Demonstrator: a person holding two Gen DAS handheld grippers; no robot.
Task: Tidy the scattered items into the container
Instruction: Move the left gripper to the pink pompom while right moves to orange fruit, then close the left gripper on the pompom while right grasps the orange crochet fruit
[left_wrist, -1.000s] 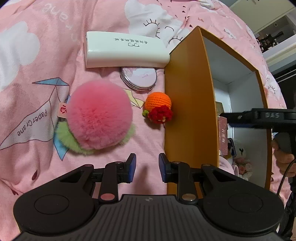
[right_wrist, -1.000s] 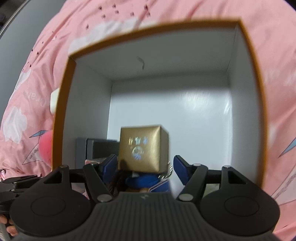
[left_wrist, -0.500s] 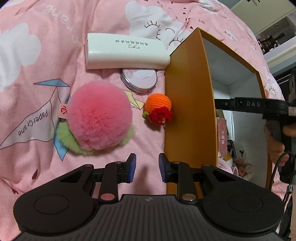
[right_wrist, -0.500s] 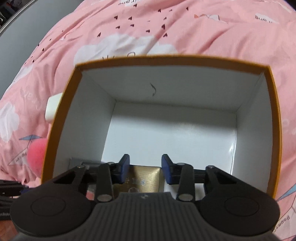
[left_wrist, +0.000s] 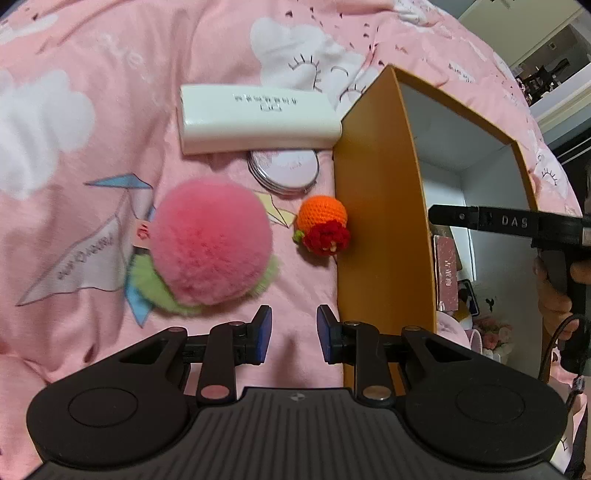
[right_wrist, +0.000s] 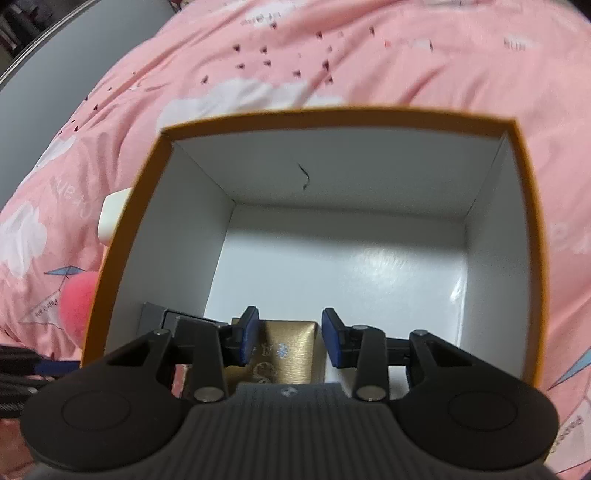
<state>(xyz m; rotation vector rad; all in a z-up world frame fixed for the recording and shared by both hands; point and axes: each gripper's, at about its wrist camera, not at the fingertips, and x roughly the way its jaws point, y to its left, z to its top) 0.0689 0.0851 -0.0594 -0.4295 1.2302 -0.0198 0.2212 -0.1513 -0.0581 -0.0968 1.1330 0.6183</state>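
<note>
Left gripper (left_wrist: 291, 334): jaws apart by a narrow gap, nothing between them; hovers over bare pink bedspread (left_wrist: 92, 92), just left of the container's near corner.

Right gripper (right_wrist: 288, 341): jaws apart, pads clear of everything; poised above the near end of the box interior. The gold box (right_wrist: 286, 354) lies below and between the blue pads, untouched by them, resting inside the container.

Container: orange box (left_wrist: 373, 206) with white lining, open top, standing on the bedspread. Contents, as far as visible: the gold box at the near wall; a dark grey flat item (right_wrist: 162, 319) in the near left corner; from the left wrist view, a dusty pink carton (left_wrist: 447, 273), a dark item behind it, and a small pale floral piece (left_wrist: 491, 332), all crowded at the near end. The far part of the floor is bare.

Items outside, left of the container:
- pink pompom (left_wrist: 210, 240) with green fringe, nearest the left gripper;
- crocheted orange (left_wrist: 323, 221) with red flower, touching or almost touching the orange wall;
- round compact mirror (left_wrist: 284, 171), partly under the white case;
- white oblong case (left_wrist: 255, 118), farthest, its right end at the box corner.

Progress, judged: roughly half done. Several pieces are stowed and four remain loose. The left gripper seems best placed for the pompom or the crocheted orange.
</note>
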